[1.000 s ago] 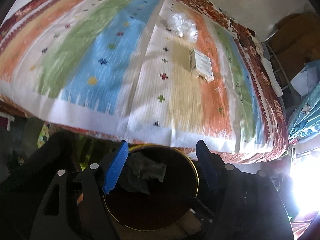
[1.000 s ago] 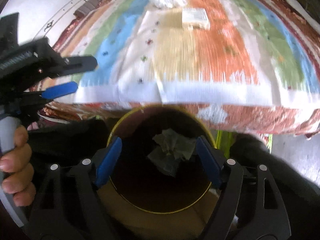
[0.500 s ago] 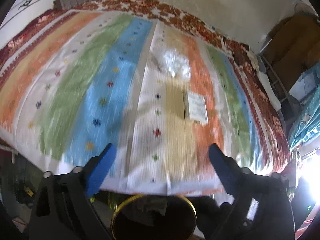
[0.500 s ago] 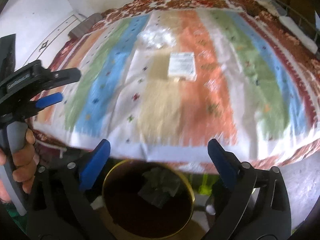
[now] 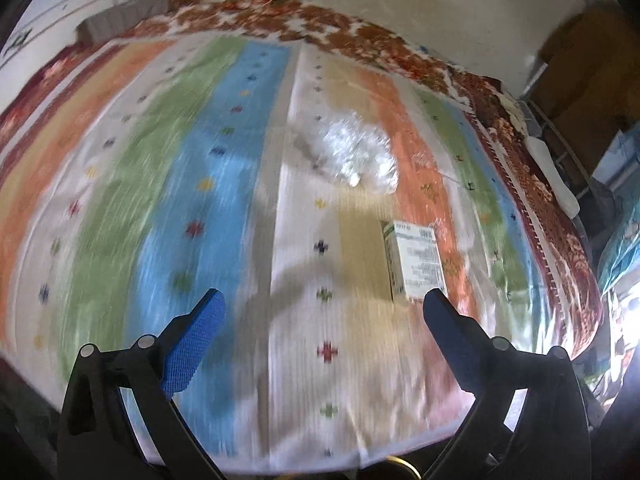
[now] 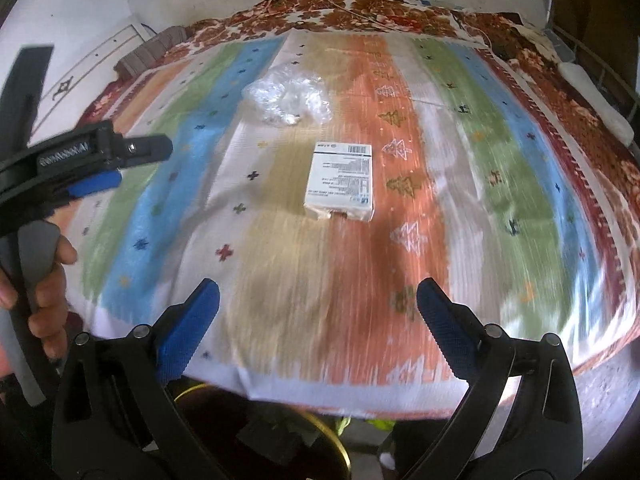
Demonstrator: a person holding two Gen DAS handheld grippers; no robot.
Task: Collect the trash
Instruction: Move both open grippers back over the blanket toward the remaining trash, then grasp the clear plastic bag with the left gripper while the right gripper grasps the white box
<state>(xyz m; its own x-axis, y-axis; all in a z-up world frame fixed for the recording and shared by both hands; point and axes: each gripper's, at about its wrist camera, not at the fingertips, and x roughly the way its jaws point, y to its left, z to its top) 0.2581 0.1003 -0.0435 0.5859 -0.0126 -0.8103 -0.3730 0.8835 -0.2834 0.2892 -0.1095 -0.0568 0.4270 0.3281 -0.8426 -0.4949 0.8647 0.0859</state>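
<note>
A small white printed carton [image 6: 342, 180] lies on the striped bedspread [image 6: 500, 184], and it also shows in the left wrist view [image 5: 414, 262]. A crumpled clear plastic wrapper [image 6: 288, 98] lies just beyond it, also in the left wrist view [image 5: 354, 152]. My left gripper [image 5: 320, 320] is open and empty over the bed's near part, the carton close to its right finger. My right gripper [image 6: 318, 312] is open and empty above the bed's near edge. The left gripper also appears at the left of the right wrist view [image 6: 100, 164]. The gold rim of the bin [image 6: 324, 432] peeks below.
The bed fills both views, with a white wall behind. A folded grey cloth [image 5: 120, 20] lies at the far left corner. A metal rack with brown boxes [image 5: 580, 80] stands to the right. White items [image 6: 596, 96] lie on the bed's right edge.
Both grippers have risen from over the bin and moved forward over the bed. The bin with its crumpled trash has dropped almost out of view. Both jaws have widened.
</note>
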